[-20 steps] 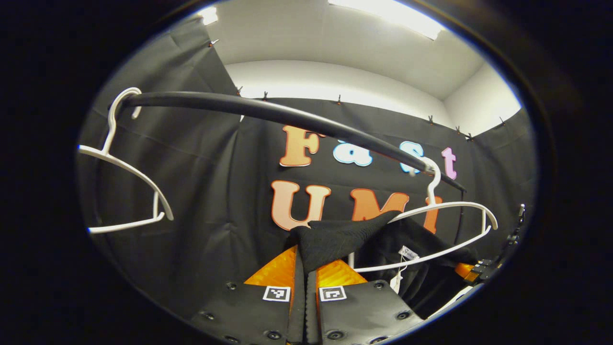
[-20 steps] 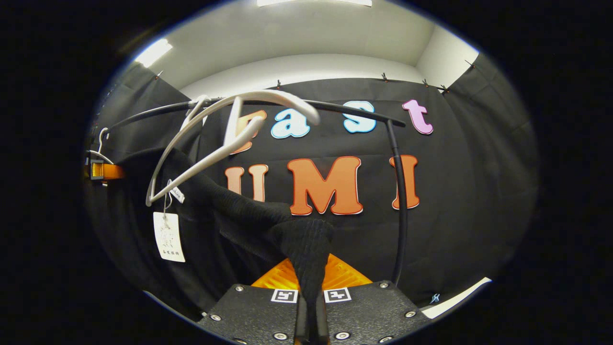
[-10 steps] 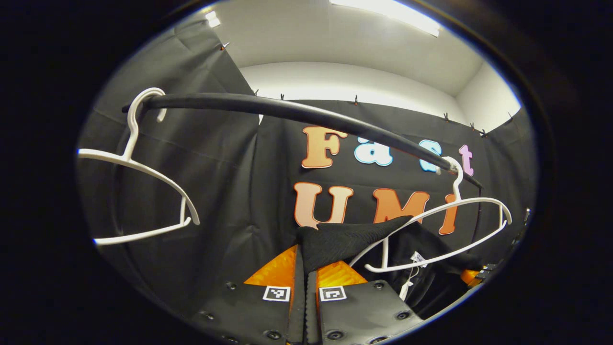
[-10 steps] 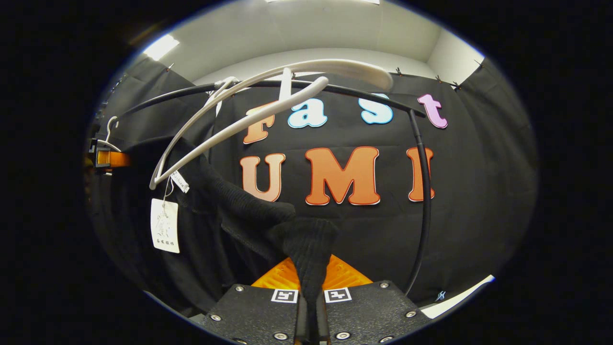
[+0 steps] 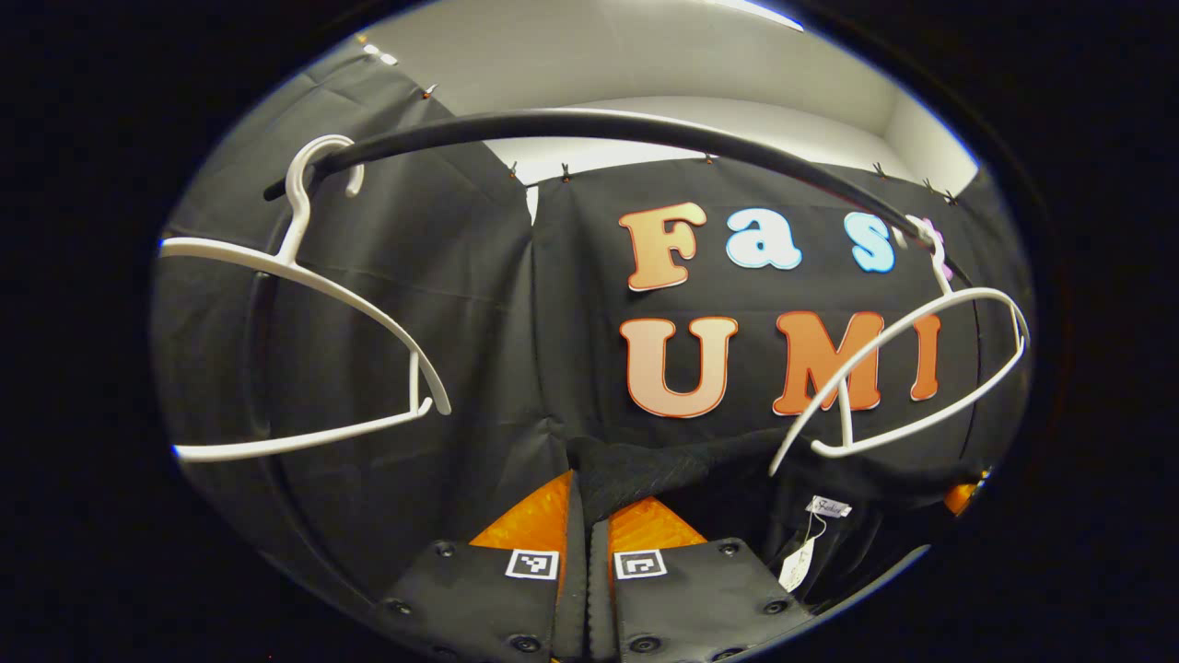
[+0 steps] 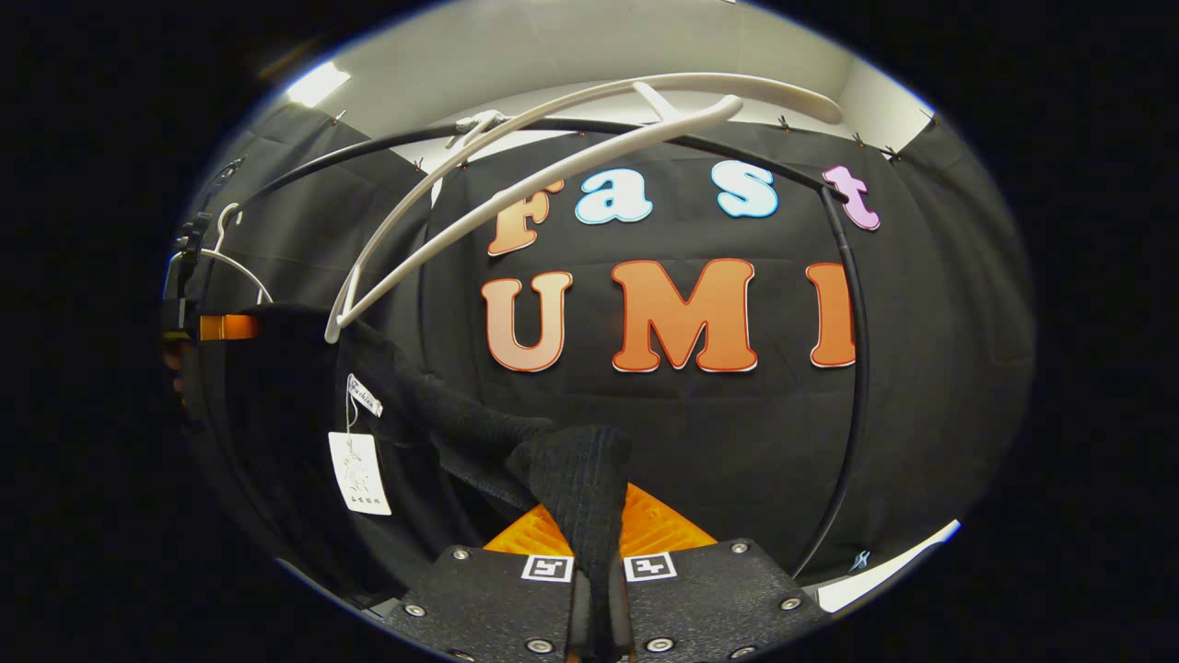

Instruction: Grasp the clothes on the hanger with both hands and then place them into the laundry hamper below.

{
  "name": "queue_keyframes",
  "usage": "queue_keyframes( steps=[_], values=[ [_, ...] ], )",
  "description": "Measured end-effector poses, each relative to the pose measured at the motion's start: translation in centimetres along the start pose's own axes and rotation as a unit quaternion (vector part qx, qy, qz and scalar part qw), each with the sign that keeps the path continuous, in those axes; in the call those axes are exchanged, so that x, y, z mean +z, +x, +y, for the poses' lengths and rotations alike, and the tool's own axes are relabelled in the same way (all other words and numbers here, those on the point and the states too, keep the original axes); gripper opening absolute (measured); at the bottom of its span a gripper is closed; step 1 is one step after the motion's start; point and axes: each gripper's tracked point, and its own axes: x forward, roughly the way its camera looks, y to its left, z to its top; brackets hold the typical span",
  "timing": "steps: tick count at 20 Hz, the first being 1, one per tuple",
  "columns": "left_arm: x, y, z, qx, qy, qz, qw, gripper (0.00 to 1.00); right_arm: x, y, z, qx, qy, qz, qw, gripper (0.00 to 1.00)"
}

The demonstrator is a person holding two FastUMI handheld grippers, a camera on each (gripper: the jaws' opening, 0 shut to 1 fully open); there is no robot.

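Black garment (image 6: 571, 470) pinched in both grippers, left (image 5: 588, 516) and right (image 6: 597, 534), hanging just below a bare white hanger (image 6: 553, 175) on the rail (image 5: 599, 129), its paper tag (image 6: 359, 471) too small to read.

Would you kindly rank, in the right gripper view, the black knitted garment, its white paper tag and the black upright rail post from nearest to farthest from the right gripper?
1. Black knitted garment: pinched between the right gripper fingers.
2. White paper tag: lower left, hanging.
3. Black upright rail post: right, by the wall.
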Motion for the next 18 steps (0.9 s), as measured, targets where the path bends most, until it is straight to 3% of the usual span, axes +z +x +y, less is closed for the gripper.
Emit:
queue_keyframes(
  steps=[4,9,18],
  values=[
    [-2.1,-1.1,-1.9,-0.013,0.025,0.003,1.000,0.08,-2.1,-0.4,0.1,-0.003,0.000,0.011,1.000,0.06],
    [-8.0,-1.9,-3.3,-0.038,-0.014,0.060,0.997,0.08,-7.0,0.1,0.5,0.000,0.015,0.058,0.998,0.06],
    [-19.1,-2.5,-6.8,-0.066,-0.012,0.142,0.988,0.08,-16.2,-0.3,1.8,0.007,0.022,0.127,0.992,0.06]
  ],
)
